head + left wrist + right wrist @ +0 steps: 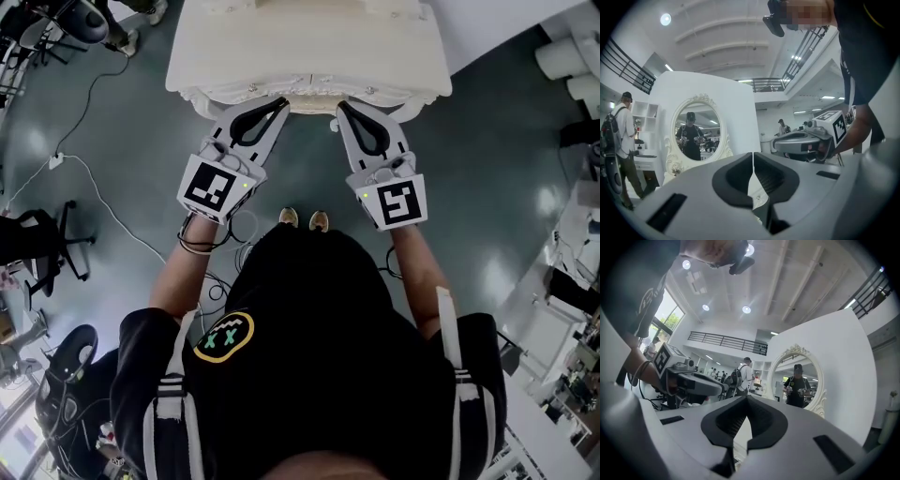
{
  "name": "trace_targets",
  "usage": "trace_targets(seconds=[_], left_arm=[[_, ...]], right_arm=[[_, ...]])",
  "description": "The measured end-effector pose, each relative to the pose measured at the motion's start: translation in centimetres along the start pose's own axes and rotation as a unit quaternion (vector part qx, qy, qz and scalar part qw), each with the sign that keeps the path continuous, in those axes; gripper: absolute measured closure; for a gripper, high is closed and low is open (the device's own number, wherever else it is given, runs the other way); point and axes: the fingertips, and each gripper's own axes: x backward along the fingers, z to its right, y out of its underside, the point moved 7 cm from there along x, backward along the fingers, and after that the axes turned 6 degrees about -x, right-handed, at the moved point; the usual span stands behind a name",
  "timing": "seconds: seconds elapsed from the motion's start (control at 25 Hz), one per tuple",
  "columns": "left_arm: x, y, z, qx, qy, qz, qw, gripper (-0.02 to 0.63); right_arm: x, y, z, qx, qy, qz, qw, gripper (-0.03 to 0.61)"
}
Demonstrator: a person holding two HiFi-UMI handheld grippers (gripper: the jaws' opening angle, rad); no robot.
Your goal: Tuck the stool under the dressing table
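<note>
The person stands before the cream-white dressing table [309, 47] and holds both grippers out level toward its front edge. In the head view the left gripper [279, 101] and the right gripper [342, 108] lie side by side, a little apart, and their tips reach just under the carved front edge of the table. Each gripper's own view shows its jaws pressed together with nothing between them: the left gripper [753, 154] is clenched and empty, and the right gripper [746, 399] is the same. The stool cannot be made out as a separate shape in any view; only the pale table edge shows between the gripper tips. The oval mirror [697, 129] with its ornate white frame stands on the table, upright, and in it the person appears with both grippers. The person's shoes [289, 217] are on the dark floor [131, 122] just behind the grippers. Thin cables [94, 192] run over the floor at the left.
</note>
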Motion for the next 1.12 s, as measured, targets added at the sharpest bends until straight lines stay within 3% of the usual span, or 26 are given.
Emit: trace_targets(seconds=[0.16, 0.84, 1.12], left_arm=[[-0.1, 0.2, 0.3, 0.015, 0.027, -0.005, 0.9995, 0.594], [-0.7, 0.4, 0.2, 0.010, 0.019, -0.001, 0.9998, 0.594], [-1.2, 0.4, 0.6, 0.012, 0.021, -0.005, 0.9997, 0.594]], right_arm=[[-0.1, 0.0, 0.0, -0.004, -0.009, 0.000, 1.000, 0.558], [-0.3, 1.1, 0.3, -0.009, -0.055, -0.019, 0.998, 0.560], [0.0, 1.4, 0.9, -0.022, -0.052, -0.022, 0.998, 0.560]])
